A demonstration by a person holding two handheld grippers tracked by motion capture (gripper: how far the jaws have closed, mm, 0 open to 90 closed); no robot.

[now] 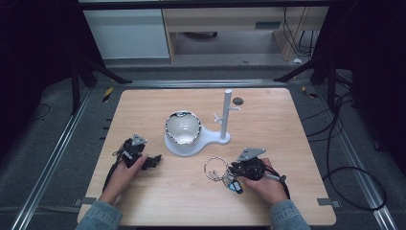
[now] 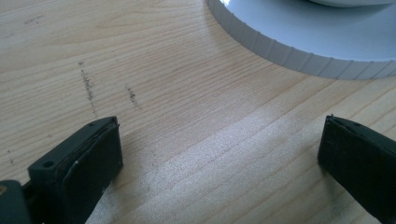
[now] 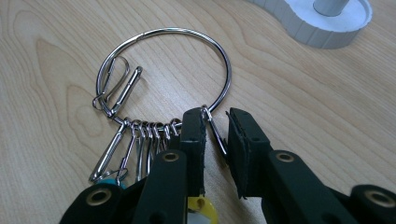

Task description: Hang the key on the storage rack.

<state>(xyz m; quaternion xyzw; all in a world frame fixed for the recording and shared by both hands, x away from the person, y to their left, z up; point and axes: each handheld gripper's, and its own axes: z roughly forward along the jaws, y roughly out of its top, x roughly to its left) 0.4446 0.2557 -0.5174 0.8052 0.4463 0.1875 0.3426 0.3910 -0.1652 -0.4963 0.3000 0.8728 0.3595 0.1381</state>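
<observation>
A pale wooden table (image 1: pixel 158 191) stands on a grey floor, with dark frame rails to either side and light cabinets beyond its far edge. At the near edge two denim sleeves come in, each hand holding a black gripper. The right gripper (image 3: pixel 215 135), near right of centre, has its jaws drawn narrow around the lower arc of a large metal key ring (image 3: pixel 163 32) lying flat on the wood; whether the pads actually pinch the wire or a clip cannot be told. A row of small snap clips (image 3: pixel 144 140) hangs from the ring's near side beside the jaw, with teal and yellow tags (image 1: pixel 234 184) partly hidden under the gripper. The left gripper (image 2: pixel 219 154), near left, hovers low over bare wood with its jaws wide apart and nothing between them. Farther in, at the table's centre, sits a white stand base (image 2: pixel 299 42) carrying a shiny bowl (image 1: pixel 182 127), with an upright white post (image 1: pixel 226 112) rising at its right end.
</observation>
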